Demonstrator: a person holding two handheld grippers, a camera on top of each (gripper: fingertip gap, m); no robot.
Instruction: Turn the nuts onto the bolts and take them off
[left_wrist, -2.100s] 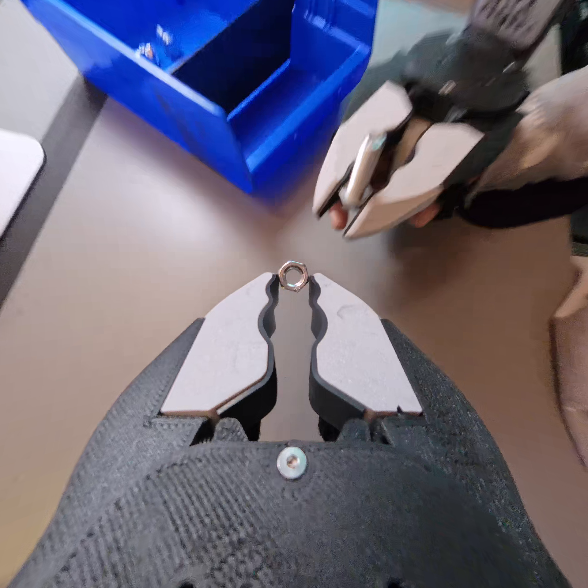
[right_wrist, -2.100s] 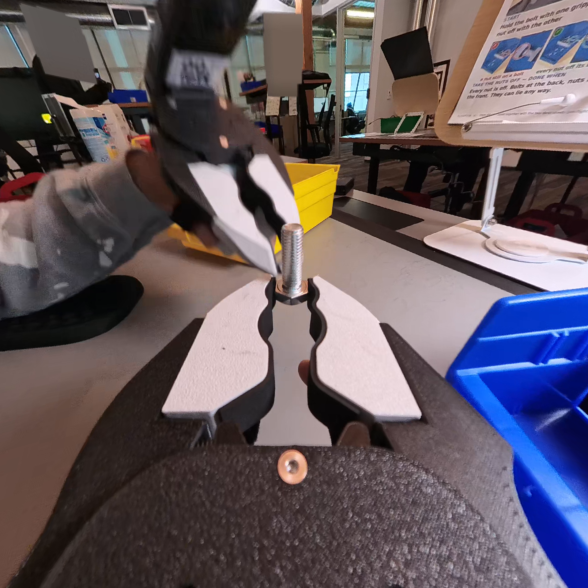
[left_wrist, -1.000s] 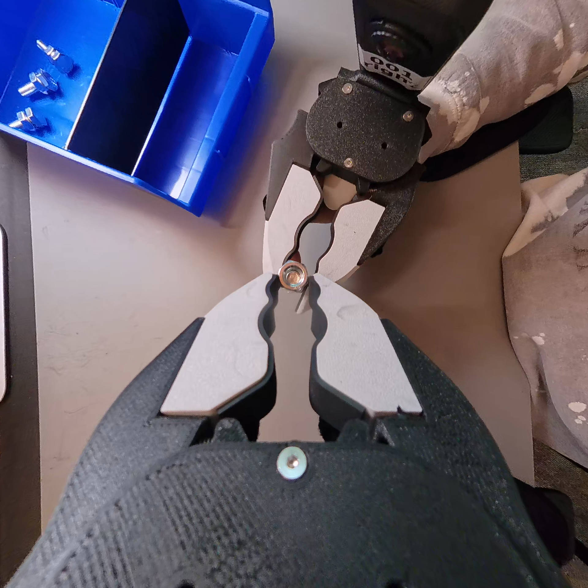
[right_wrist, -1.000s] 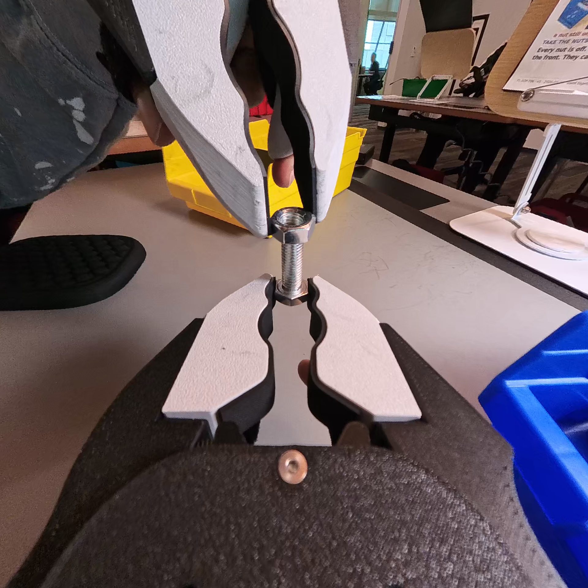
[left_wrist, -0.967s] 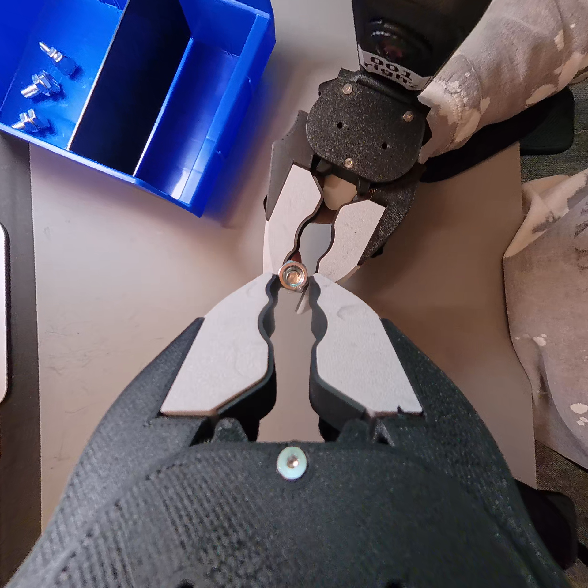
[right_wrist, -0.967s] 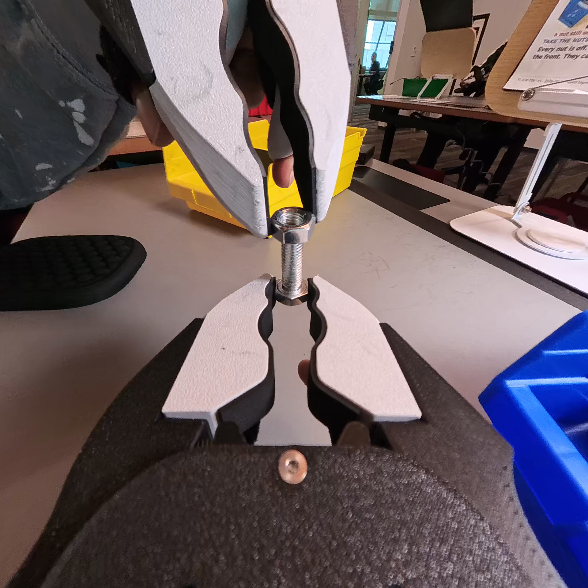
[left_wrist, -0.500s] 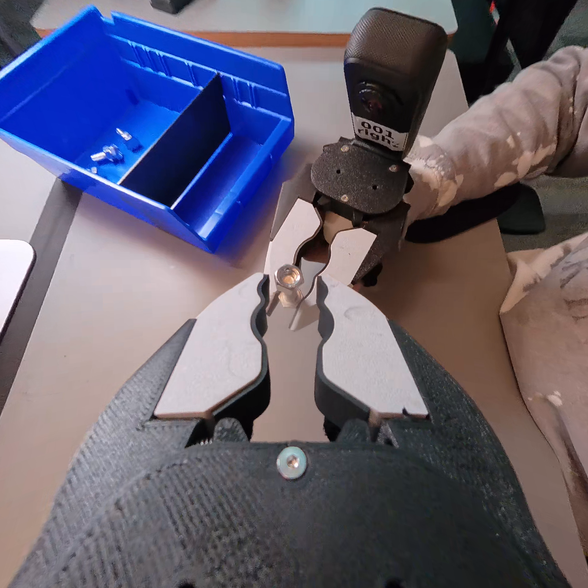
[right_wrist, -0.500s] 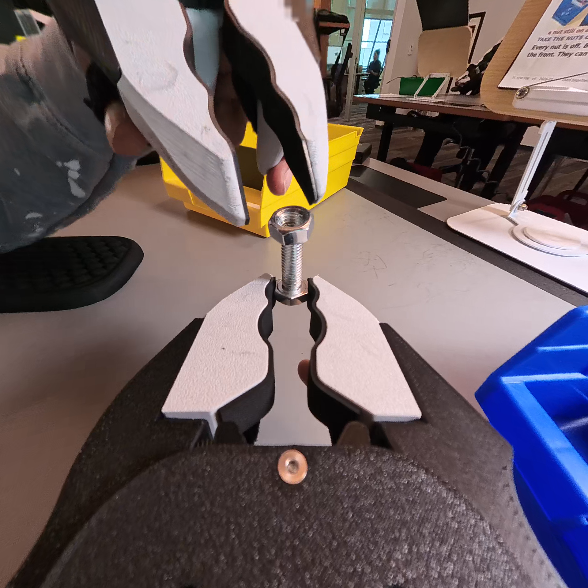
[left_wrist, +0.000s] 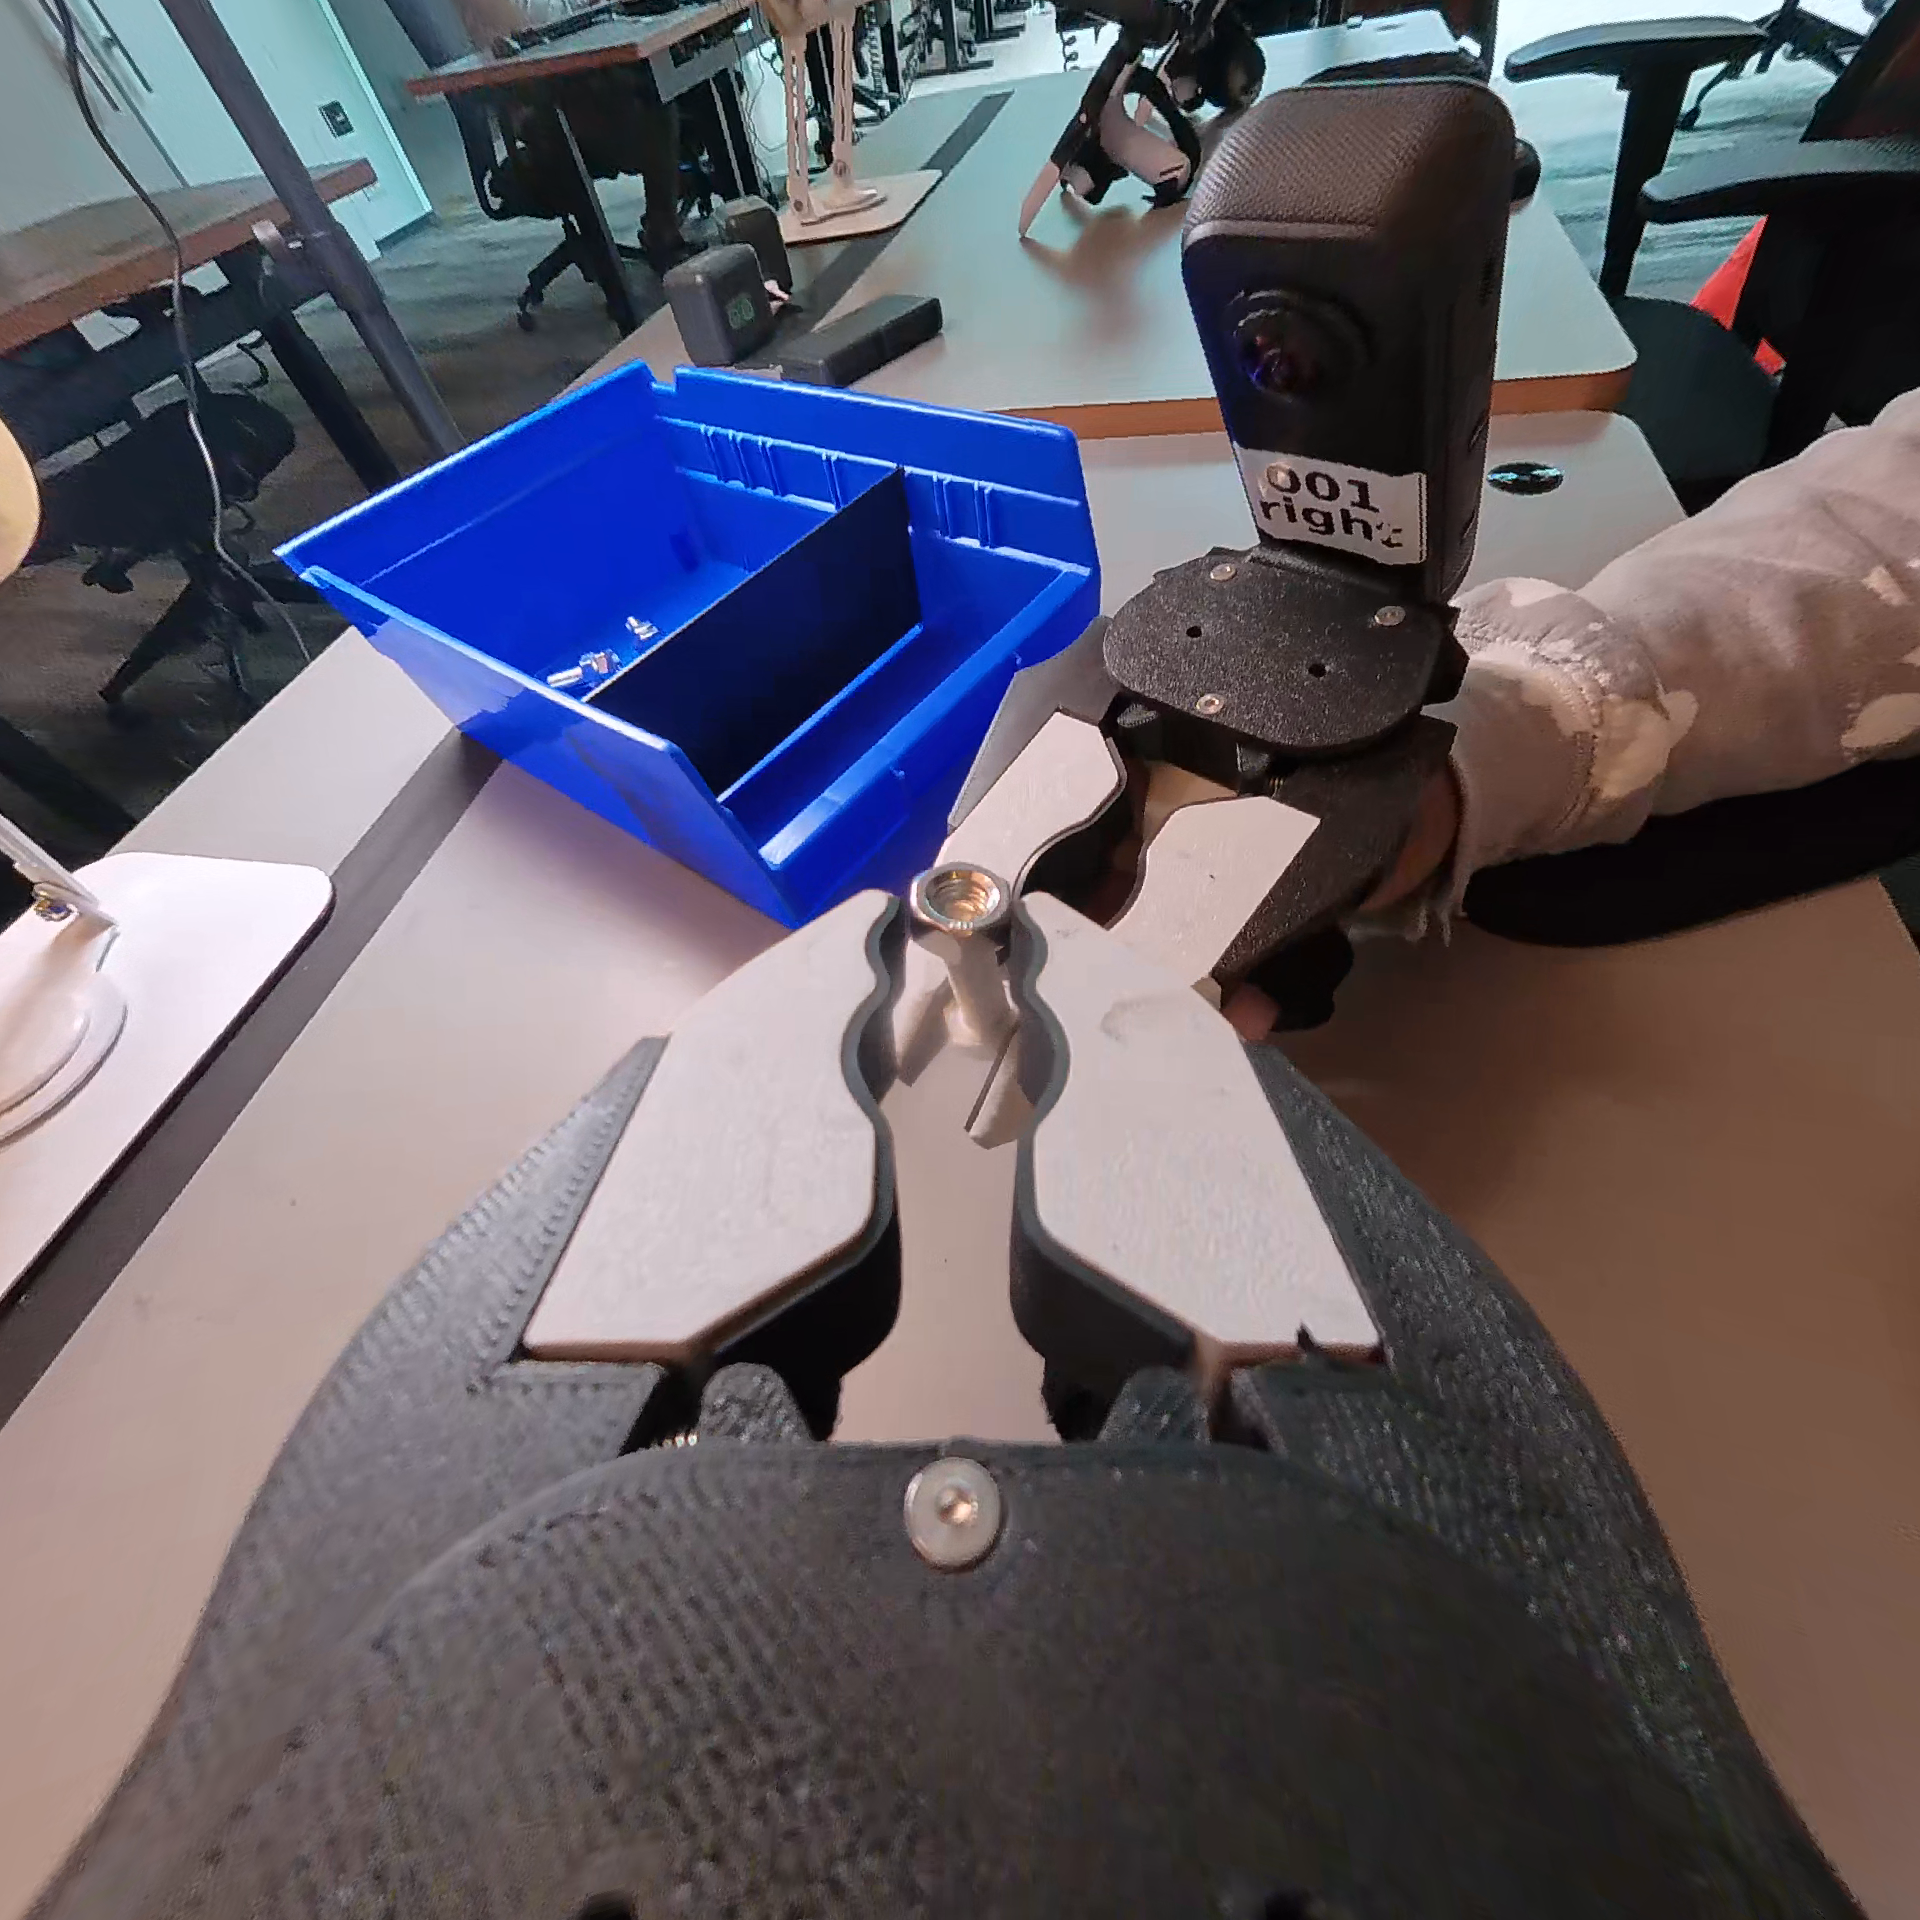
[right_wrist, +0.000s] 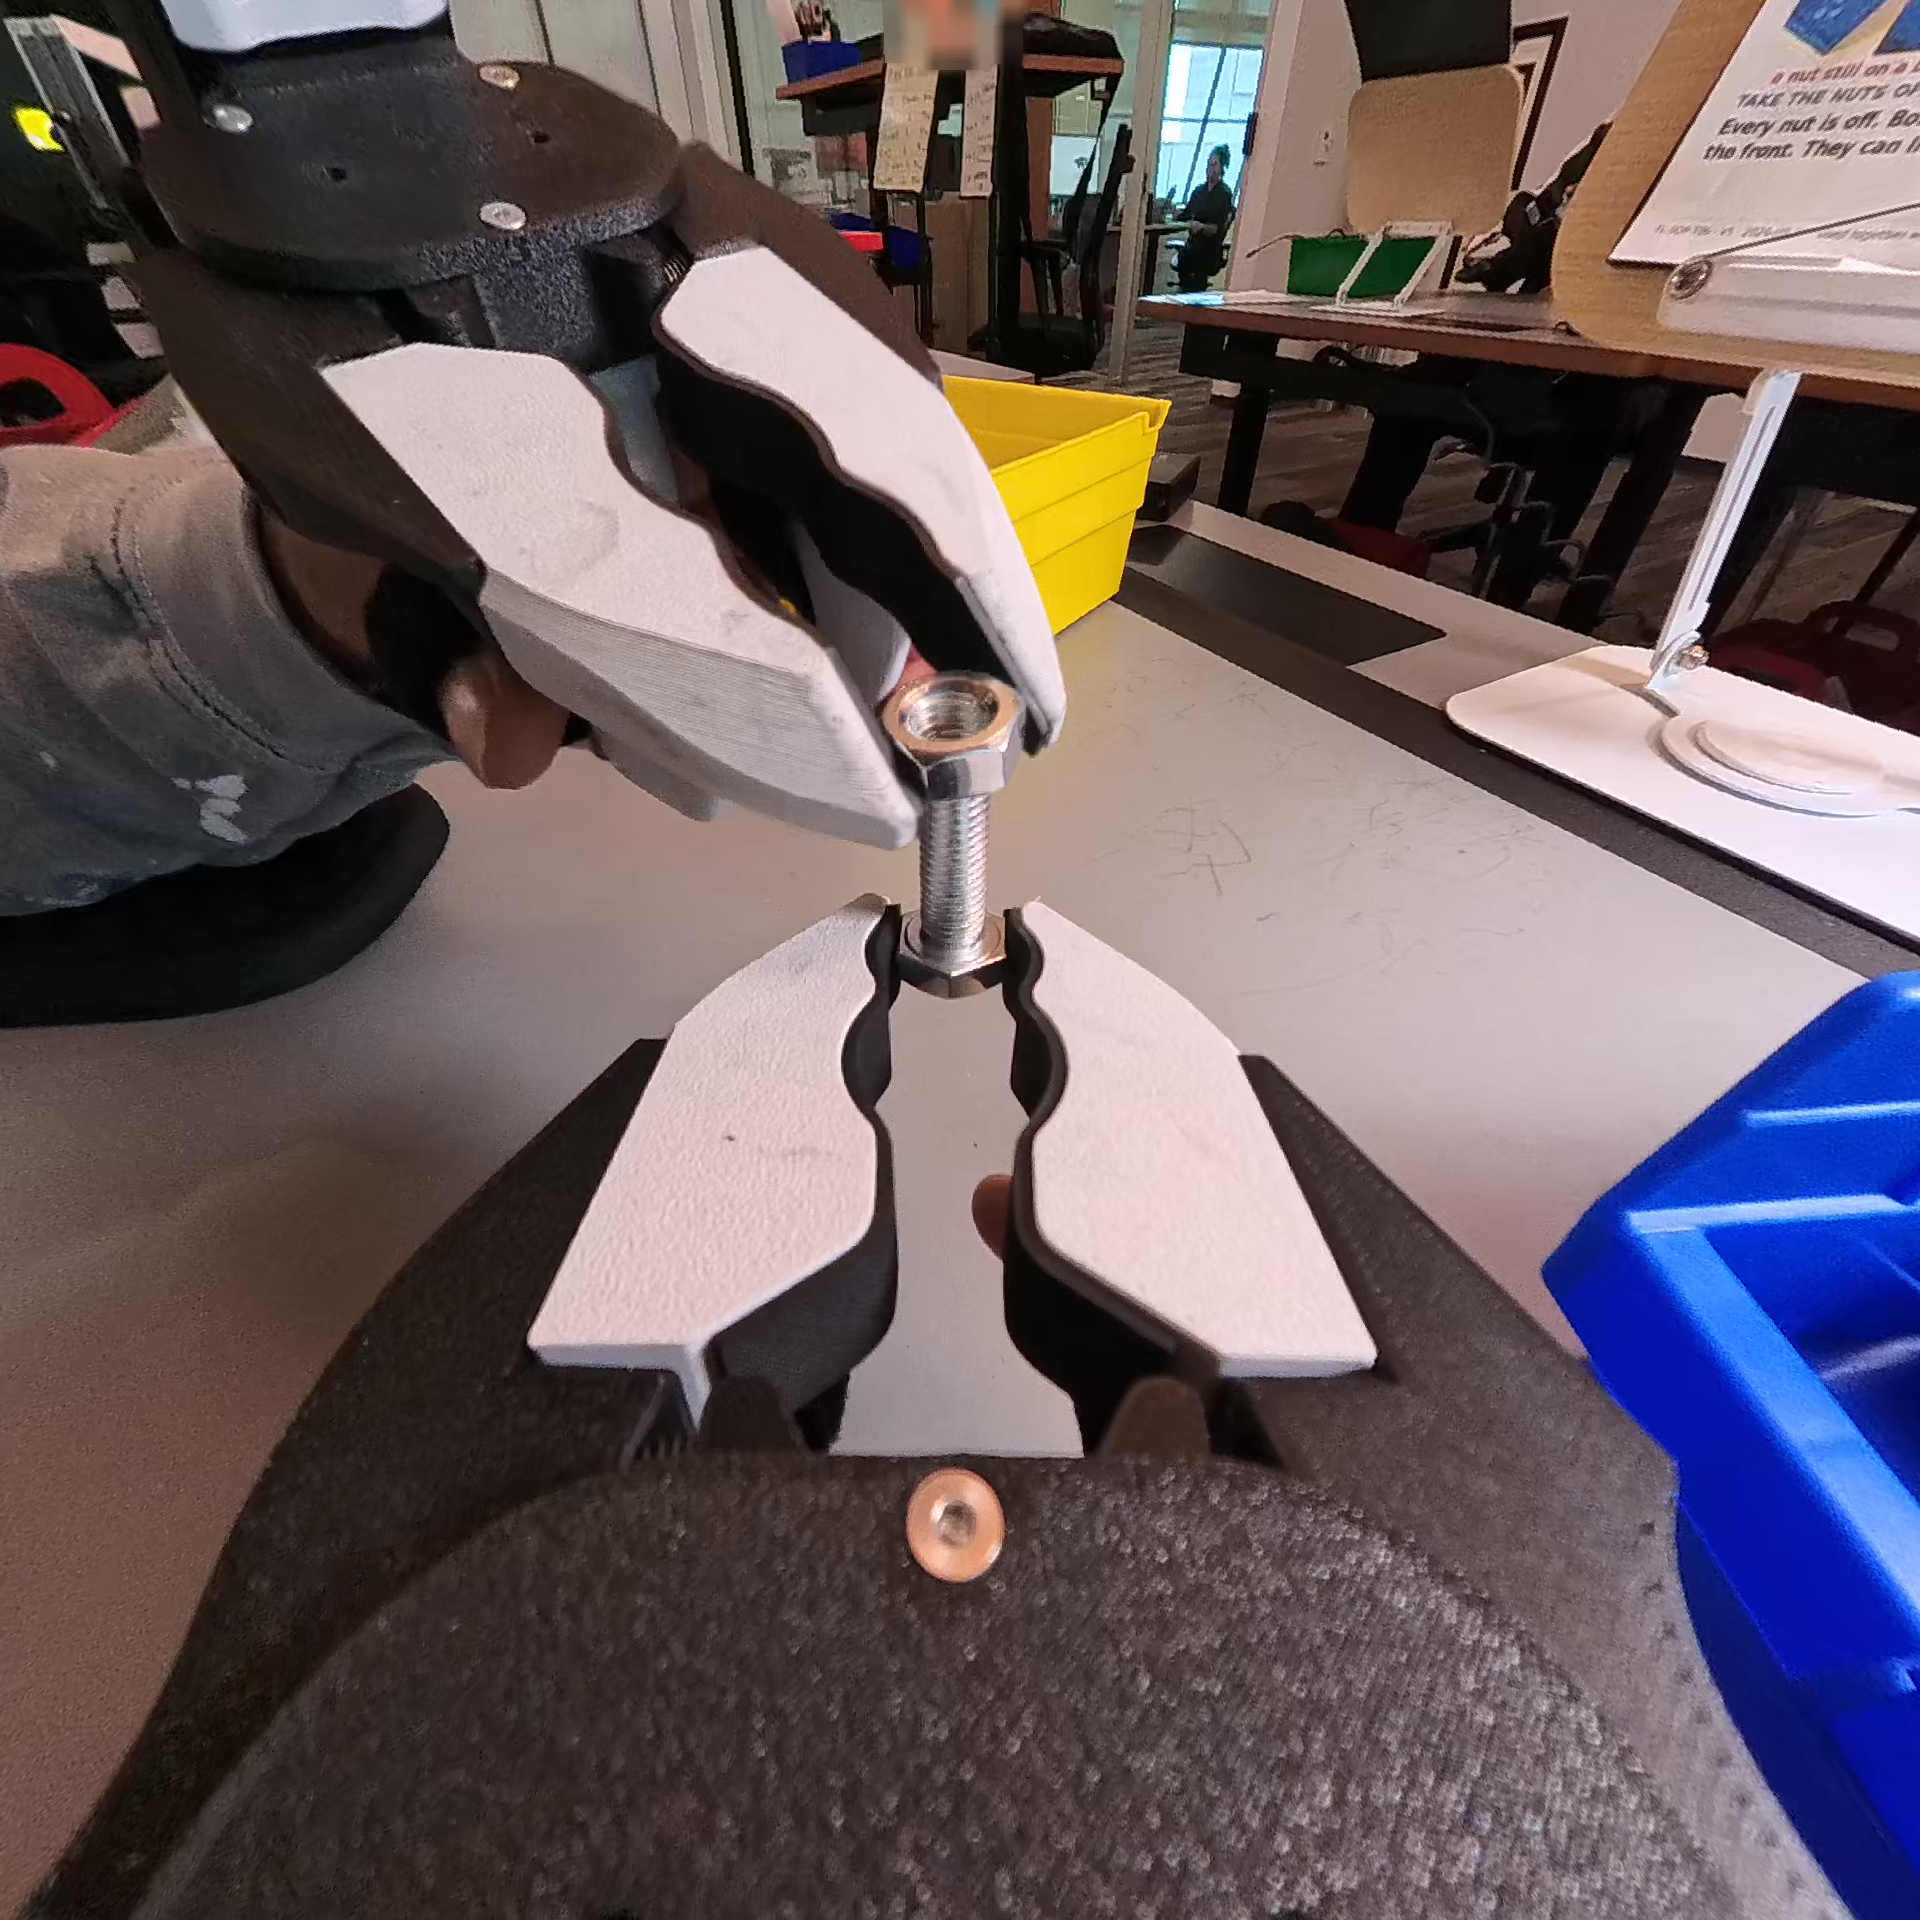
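On the grey table (left_wrist: 499, 1039) the biggest thing around is the blue bin (left_wrist: 727, 644), split by a dark divider, with a few small bolts (left_wrist: 597, 665) lying in the far compartment; the near one looks empty from here. There's also a yellow bin (right_wrist: 1060, 488) further back in the right wrist view.

Next down, the two tools. The right gripper (right_wrist: 951, 951) is clamped on the head of the bolt (right_wrist: 951, 868), holding it upright just above the table. The left gripper (left_wrist: 961, 914) comes in from above at an angle with its fingertips pinched on the nut (right_wrist: 951, 732), which sits right at the top end of the thread.

Progress-wise I'd say it's early in the screwing-on part: the nut looks barely started, with nearly all the thread bare below it. Can't tell if it's properly caught the thread or just perched there. So still to go: spin it down, then back it off again, and probably repeat for the bolts waiting in the bin.
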